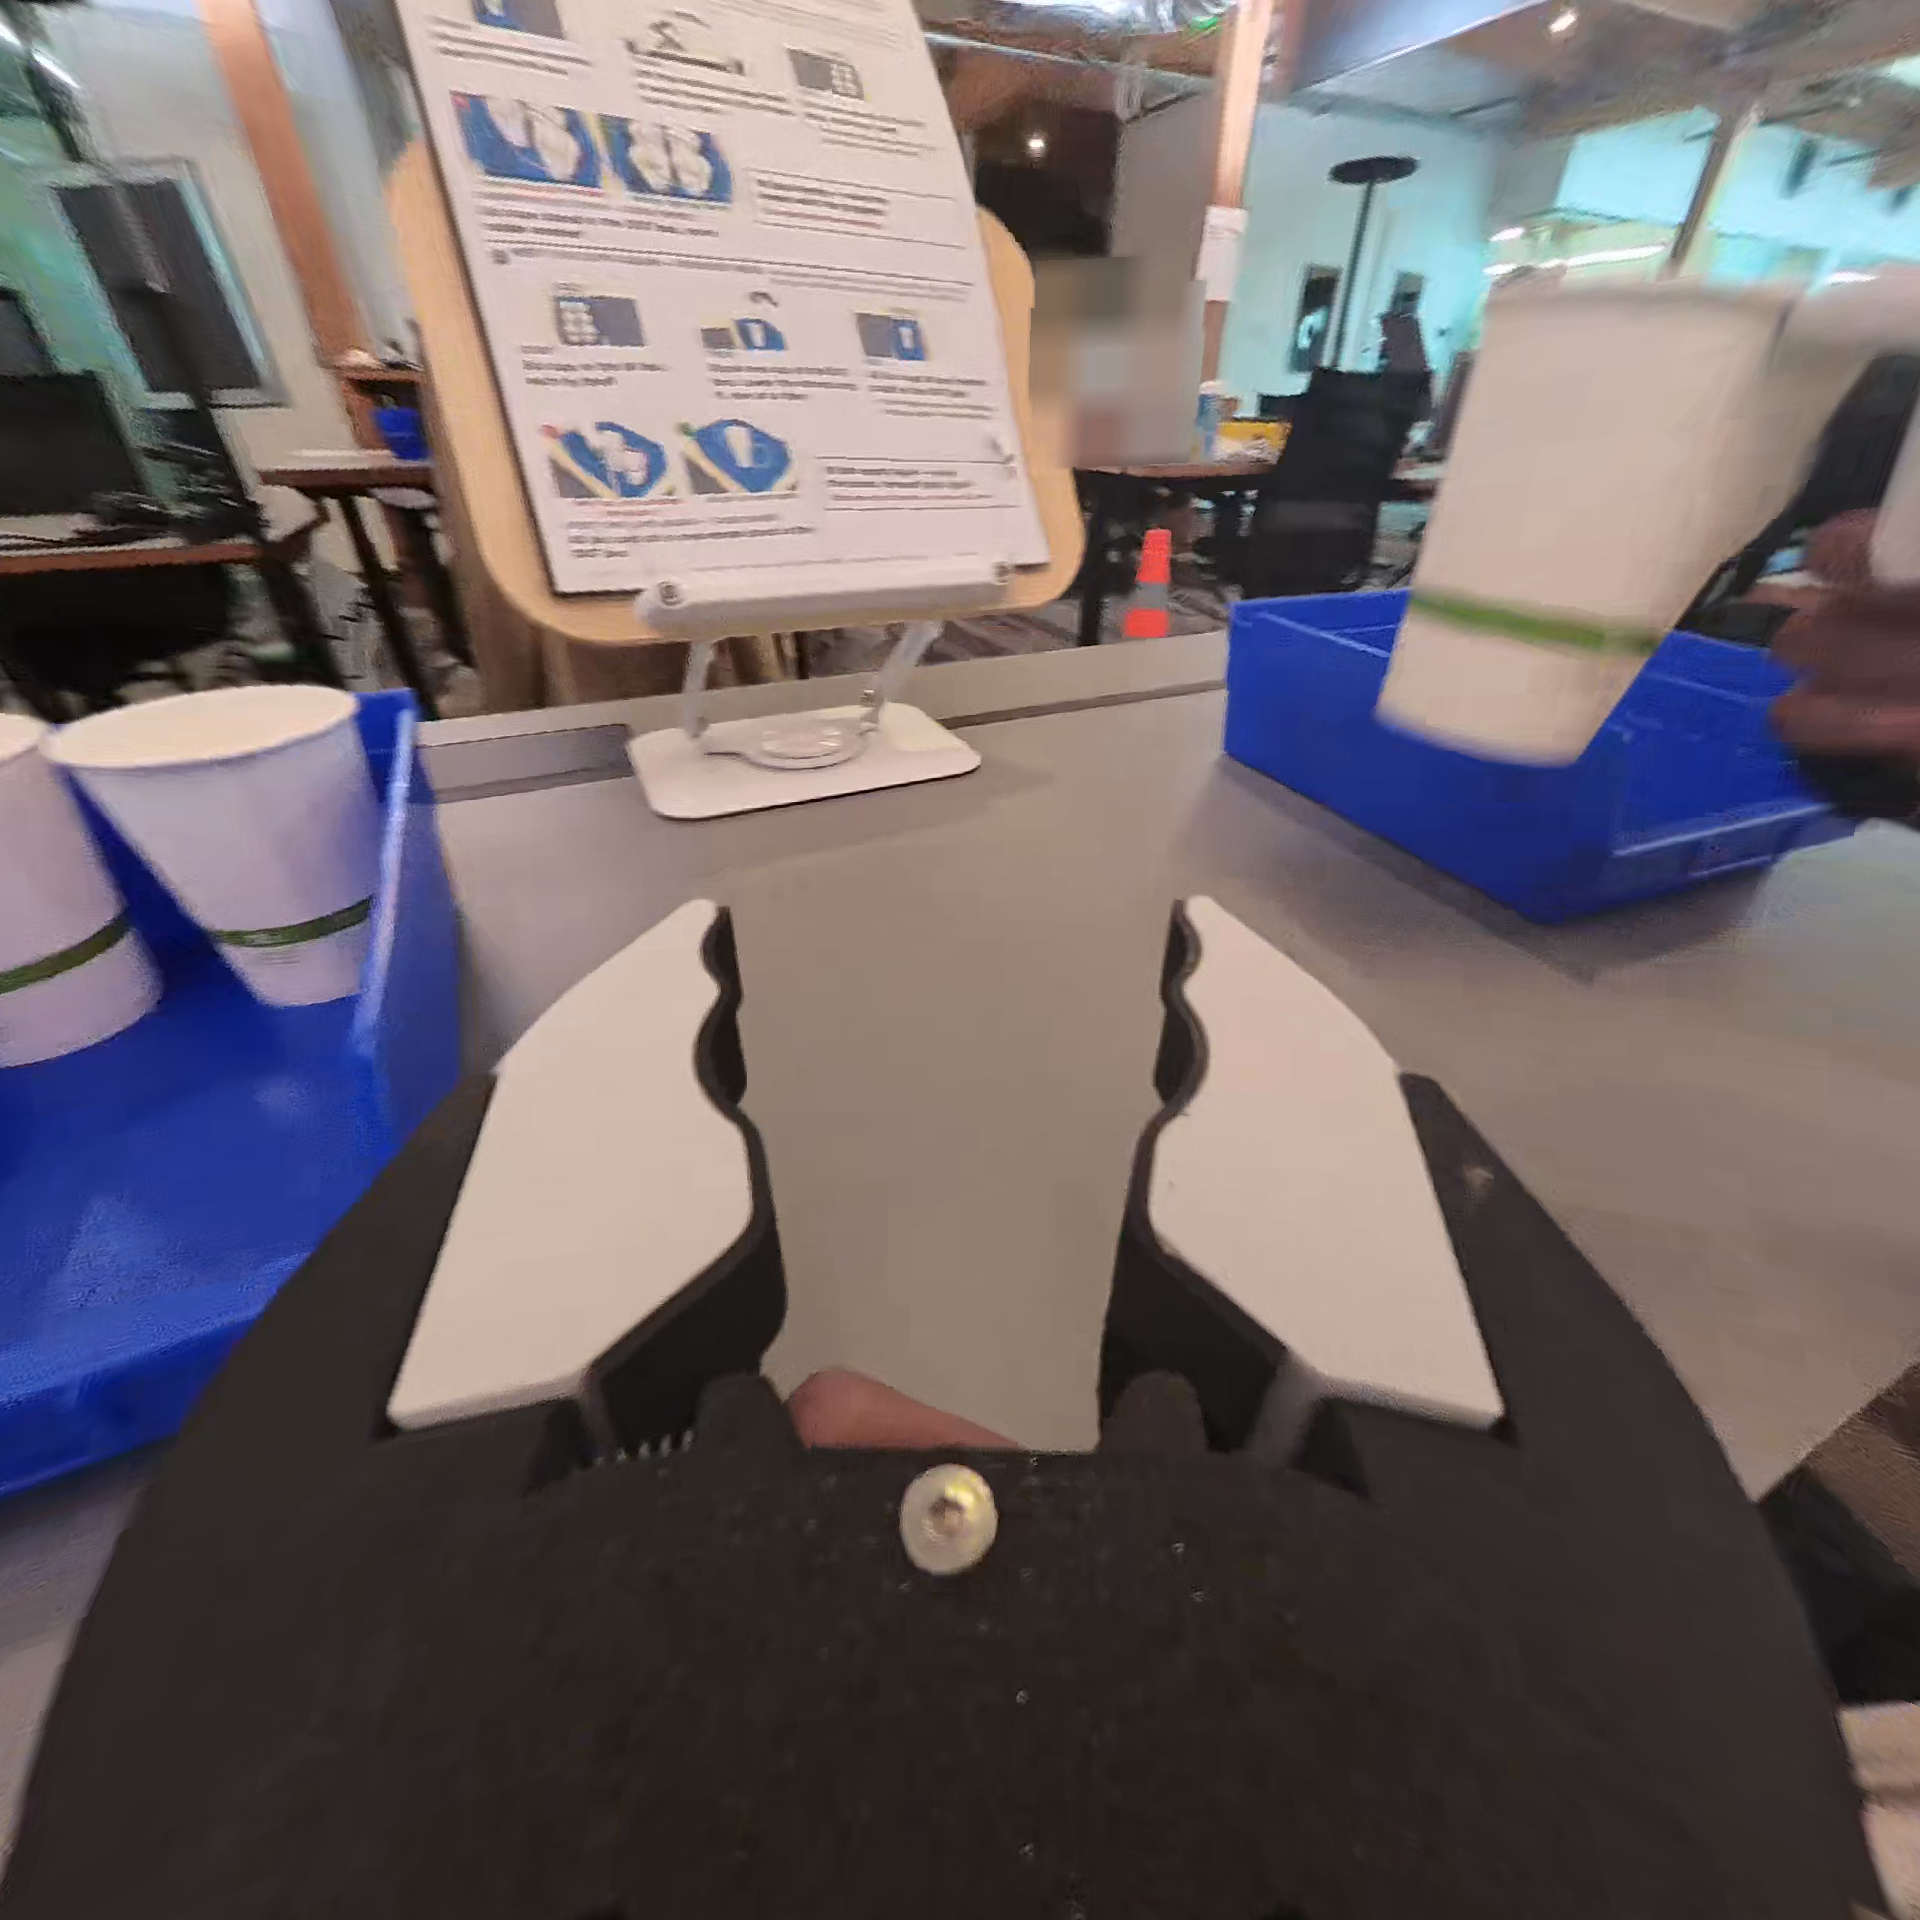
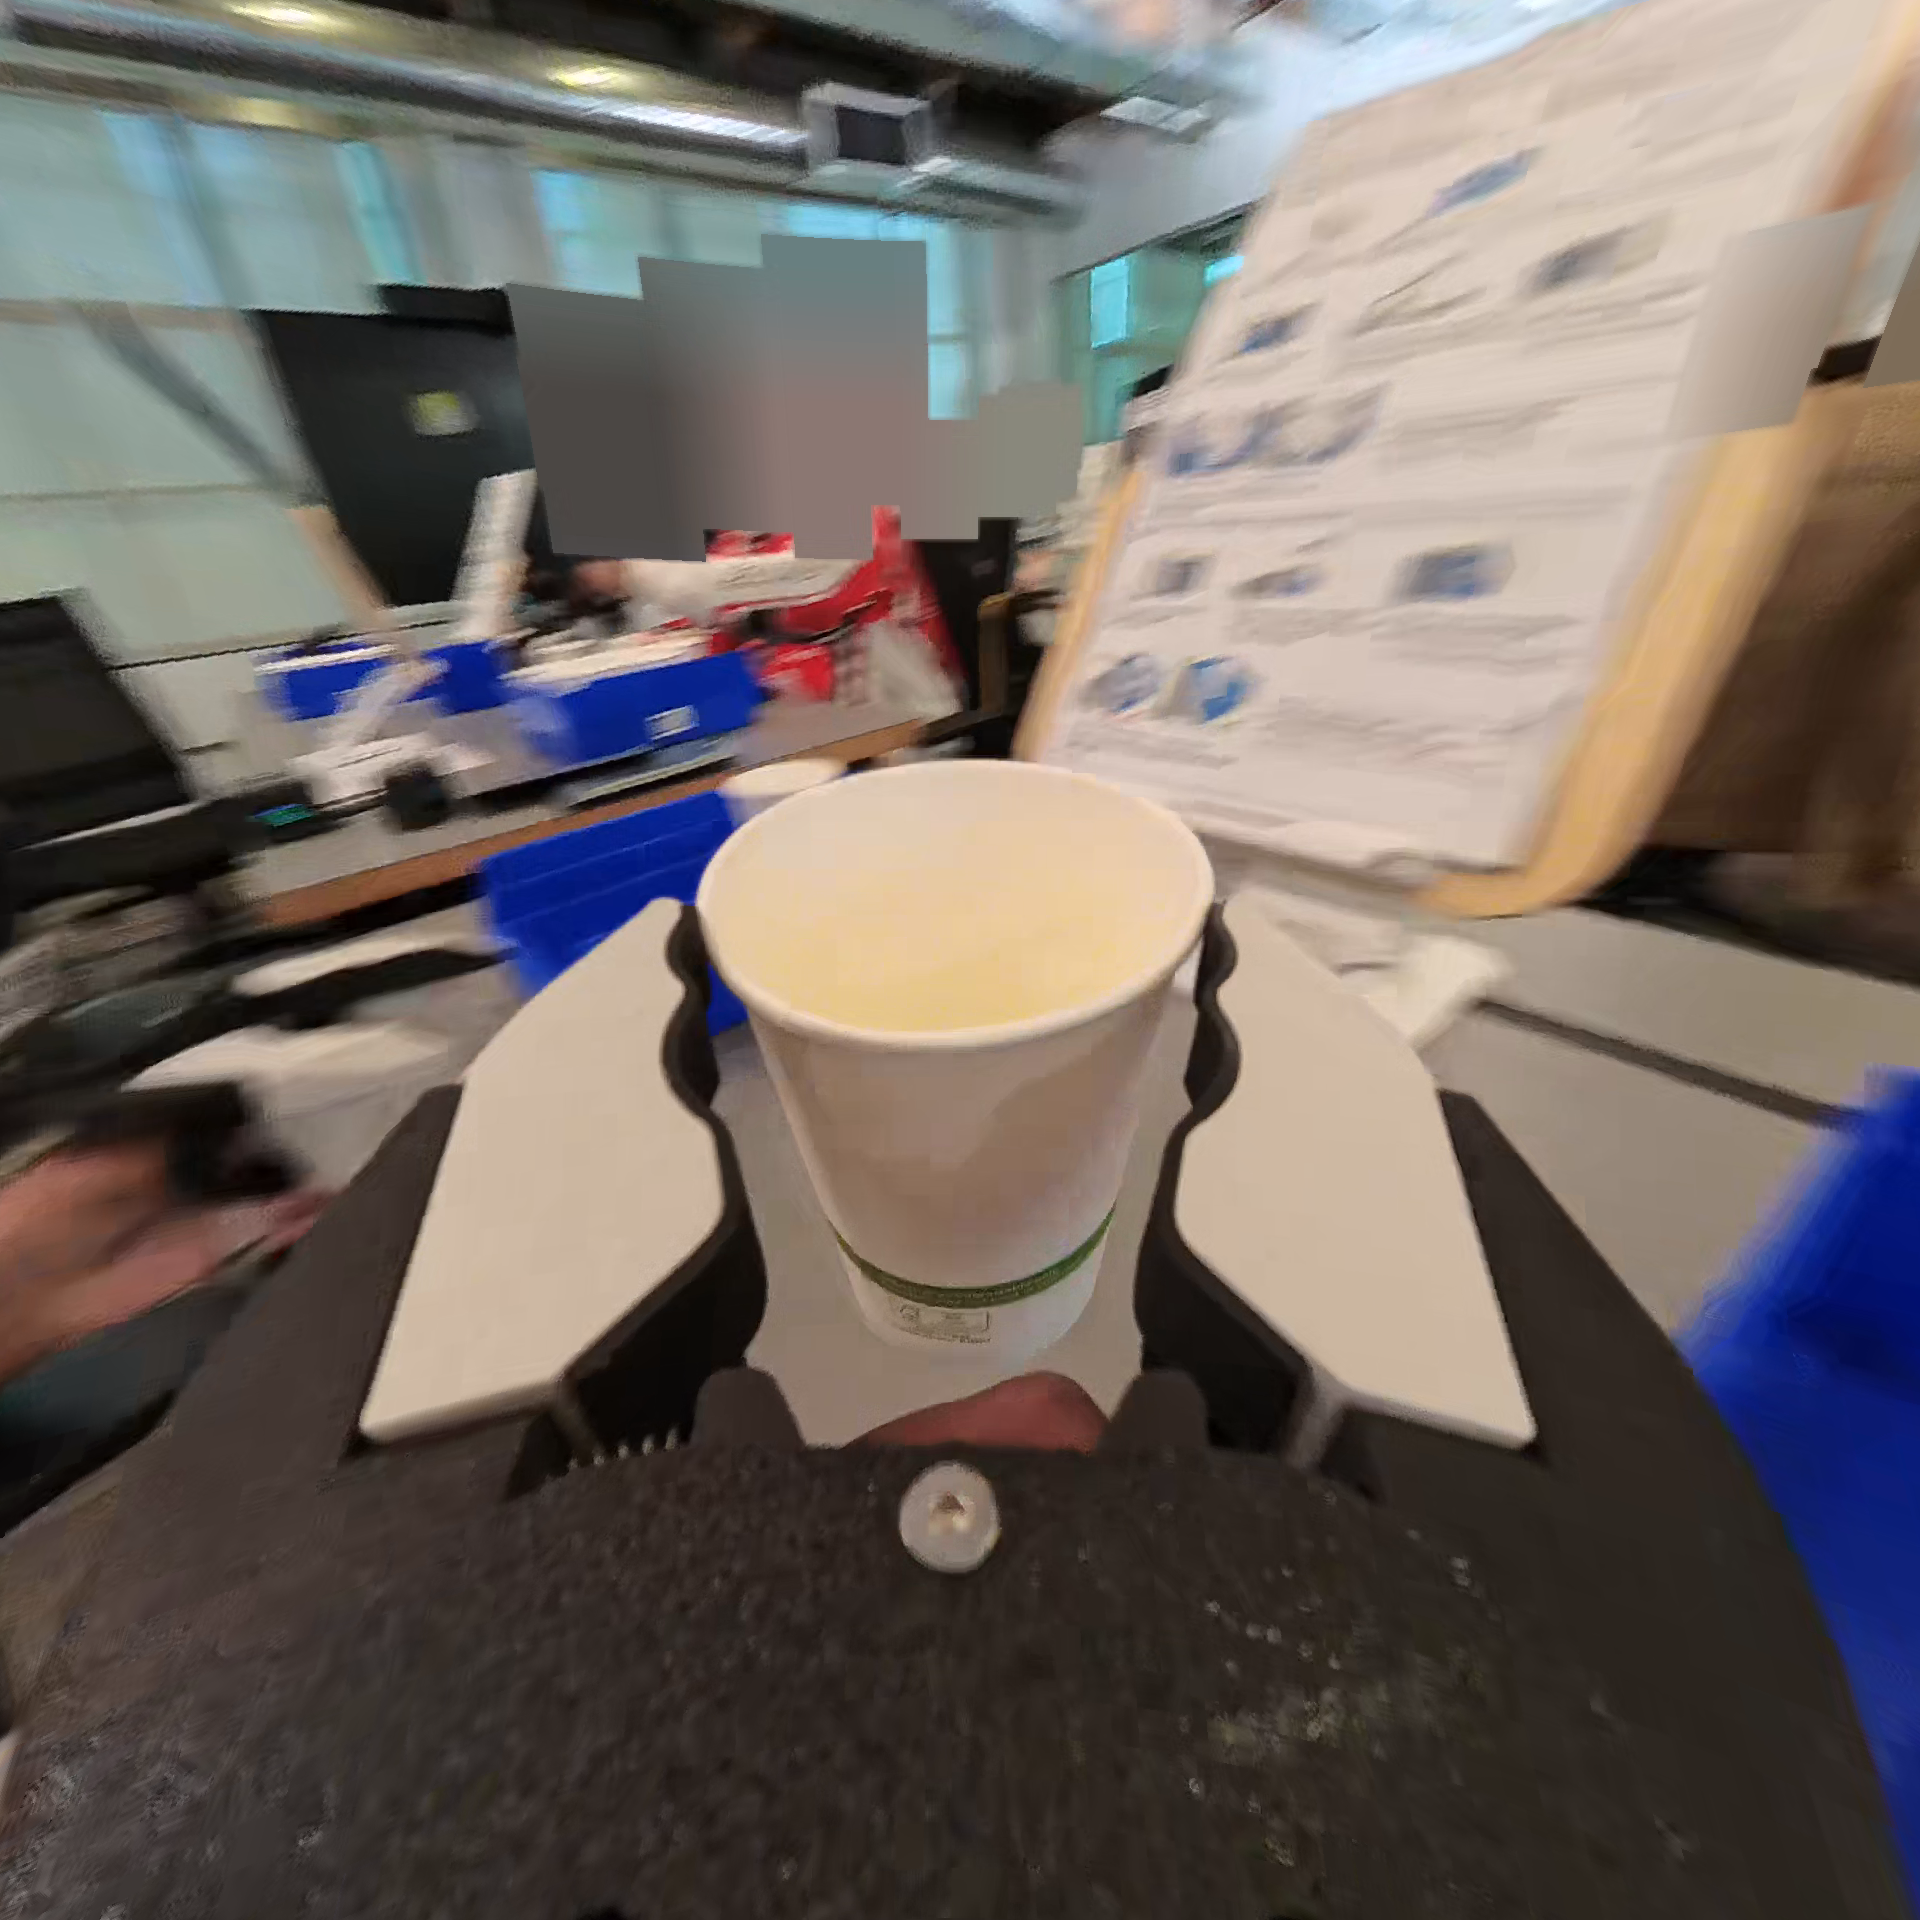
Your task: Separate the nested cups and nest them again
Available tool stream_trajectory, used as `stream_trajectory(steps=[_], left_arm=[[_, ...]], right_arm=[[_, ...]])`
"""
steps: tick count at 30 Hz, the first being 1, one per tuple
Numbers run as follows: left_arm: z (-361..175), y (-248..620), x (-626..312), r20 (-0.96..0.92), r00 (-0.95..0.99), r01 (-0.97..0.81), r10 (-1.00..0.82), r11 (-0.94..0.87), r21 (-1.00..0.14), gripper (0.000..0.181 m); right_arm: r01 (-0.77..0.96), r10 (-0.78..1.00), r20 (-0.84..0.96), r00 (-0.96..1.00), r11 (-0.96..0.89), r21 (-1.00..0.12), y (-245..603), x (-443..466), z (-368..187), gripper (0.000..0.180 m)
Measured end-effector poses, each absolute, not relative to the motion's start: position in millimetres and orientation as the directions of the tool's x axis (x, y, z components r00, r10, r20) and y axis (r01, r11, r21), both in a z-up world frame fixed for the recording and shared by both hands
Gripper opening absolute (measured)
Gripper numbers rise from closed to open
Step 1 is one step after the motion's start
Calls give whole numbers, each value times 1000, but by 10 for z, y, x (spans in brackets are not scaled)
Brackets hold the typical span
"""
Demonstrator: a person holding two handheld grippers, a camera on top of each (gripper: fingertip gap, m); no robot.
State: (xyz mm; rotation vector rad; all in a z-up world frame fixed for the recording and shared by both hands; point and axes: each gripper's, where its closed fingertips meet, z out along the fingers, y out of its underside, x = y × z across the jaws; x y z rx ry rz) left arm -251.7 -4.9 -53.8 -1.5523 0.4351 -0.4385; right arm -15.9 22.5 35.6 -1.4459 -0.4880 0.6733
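Paper cups with a green band near the base are seen in three places. One white cup [image 2: 951,1049] is clamped upright between the fingers of the right gripper [image 2: 951,935], gripped just under its rim, its open mouth tilted toward the camera and its inside bare. In the left wrist view the same cup [image 1: 1569,520] is seen blurred and raised above the far blue bin [image 1: 1507,810] at the right of the grey table [image 1: 935,987]. The left gripper [image 1: 951,935] is held spread wide over the table, with nothing between its fingers and only bare tabletop seen through the gap. Two more cups are leaned in the near blue bin [image 1: 208,1195] at the left: one cup [image 1: 244,831] is tilted against the bin's right wall, and a second cup [image 1: 52,914], cut by the picture's edge, is set just beside it. An instruction sheet on a white stand [image 1: 727,312] is propped at the table's far edge, between the two bins.
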Motion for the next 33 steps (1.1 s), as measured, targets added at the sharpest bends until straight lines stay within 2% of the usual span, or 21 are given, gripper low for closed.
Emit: stream_trajectory(steps=[4,7,9,12,16,22,33], left_arm=[[-490,-130,-2679,-65,902,-39,-428,69,-997,73],[-522,-165,-2585,-115,890,-95,-442,67,-993,75],[-557,-184,-2514,-135,878,-118,-460,66,-991,74],[-650,-166,-2451,-163,869,-161,-467,44,-986,75],[-766,-151,-2413,-170,860,-196,-481,-3,-981,75],[-839,-74,-2512,-123,874,-179,-470,-75,-981,73],[-877,-53,-2517,-129,865,-196,-484,-90,-977,72]], right_arm=[[-106,287,-71,955,107,-989,500,957,796,89],[-13,11,-11,1000,116,-993,729,1683,916,90],[0,-87,-6,996,74,-997,921,1995,862,90],[-13,-151,-14,988,7,-1000,1205,2282,687,90],[-92,-152,-83,985,-58,-994,1447,2390,410,90],[-36,-203,-7,979,-136,-990,1560,2422,57,90],[-69,-207,-5,978,-303,-950,1506,2468,-401,91]])
